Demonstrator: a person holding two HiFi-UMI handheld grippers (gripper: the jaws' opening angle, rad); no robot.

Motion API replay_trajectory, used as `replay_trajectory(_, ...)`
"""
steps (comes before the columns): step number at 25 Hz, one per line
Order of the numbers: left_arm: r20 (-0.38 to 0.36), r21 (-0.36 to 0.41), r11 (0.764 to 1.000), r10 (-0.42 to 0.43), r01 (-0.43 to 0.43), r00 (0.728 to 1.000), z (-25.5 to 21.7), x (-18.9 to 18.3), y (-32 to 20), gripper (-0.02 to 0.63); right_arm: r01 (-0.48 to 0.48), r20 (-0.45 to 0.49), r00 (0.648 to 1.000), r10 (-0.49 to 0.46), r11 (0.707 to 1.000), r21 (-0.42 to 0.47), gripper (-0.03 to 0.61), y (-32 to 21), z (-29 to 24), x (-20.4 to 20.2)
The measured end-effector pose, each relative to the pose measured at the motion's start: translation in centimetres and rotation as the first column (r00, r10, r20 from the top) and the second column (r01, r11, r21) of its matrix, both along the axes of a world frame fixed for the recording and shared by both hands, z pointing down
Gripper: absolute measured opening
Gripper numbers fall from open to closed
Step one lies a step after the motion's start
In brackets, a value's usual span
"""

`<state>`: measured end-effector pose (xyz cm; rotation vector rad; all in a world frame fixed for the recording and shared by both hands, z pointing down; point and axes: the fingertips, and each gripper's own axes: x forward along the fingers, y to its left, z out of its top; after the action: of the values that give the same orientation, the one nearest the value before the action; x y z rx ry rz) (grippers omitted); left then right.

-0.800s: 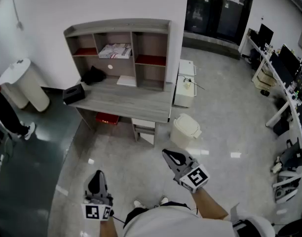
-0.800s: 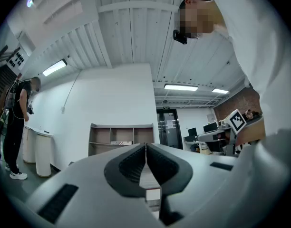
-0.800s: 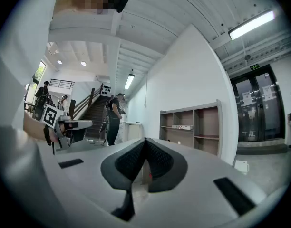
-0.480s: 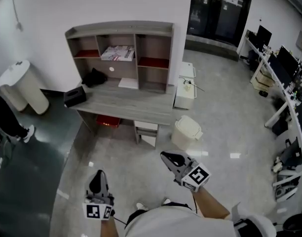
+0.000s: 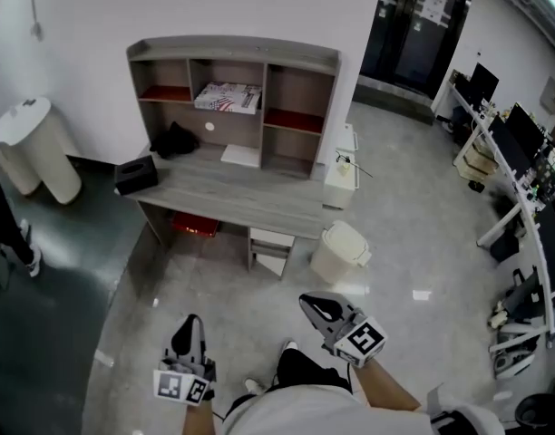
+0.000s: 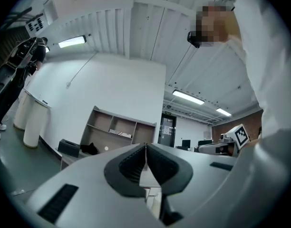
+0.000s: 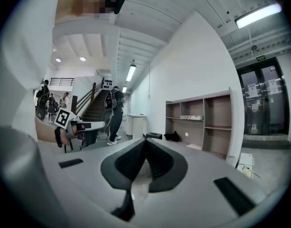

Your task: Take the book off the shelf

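Well short of the shelf unit, the grey hand-held left gripper [image 5: 189, 326] and its twin, the right gripper [image 5: 310, 304], point forward with jaws pressed together on nothing. Beyond them stands the grey wooden desk [image 5: 259, 208] at the unit's foot. On the grey wooden shelf unit [image 5: 232, 47] itself, the thin white-and-red printed book [image 5: 228, 97] lies flat in the upper middle compartment, long side across, ahead of both grippers. Neither gripper looks clearly nearer.
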<state>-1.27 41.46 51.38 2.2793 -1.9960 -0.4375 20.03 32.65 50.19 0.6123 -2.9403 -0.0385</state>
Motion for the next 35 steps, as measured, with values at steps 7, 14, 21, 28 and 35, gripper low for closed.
replay_trajectory(7, 0.002, -0.023, 0.999, -0.044, 0.044, 0.999, 1.3, -3.2, -6.2, 0.025, 0.034, 0.022, 0.999, -0.033, 0.999, -0.04, 0.023, -8.1, 2.3, -4.0)
replay_trajectory(14, -0.014, -0.047, 0.998, -0.04, 0.039, 0.999, 1.4, -3.0, -19.8, 0.025, 0.115, 0.069, 0.991, -0.115, 0.993, 0.001, 0.023, -21.9, 1.2, -8.3)
replay_trajectory(21, -0.035, 0.061, 0.998, 0.002, 0.0, 0.999, -3.5, -0.7, -31.3, 0.025, 0.139, 0.087, 0.987, -0.135, 0.989, -0.041, 0.023, -33.2, 0.2, -8.5)
replay_trajectory(28, -0.108, -0.024, 0.997, -0.074, 0.072, 0.991, -0.5, -4.9, -34.7, 0.025, 0.186, 0.091, 0.98, -0.179, 0.979, -0.08, 0.023, -37.2, 1.1, -11.9)
replay_trajectory(35, -0.155, 0.008, 0.999, 0.034, -0.033, 0.987, 0.3, -8.7, -41.7, 0.025, 0.089, 0.052, 0.995, -0.086, 0.994, -0.056, 0.023, -41.7, 0.4, -13.8)
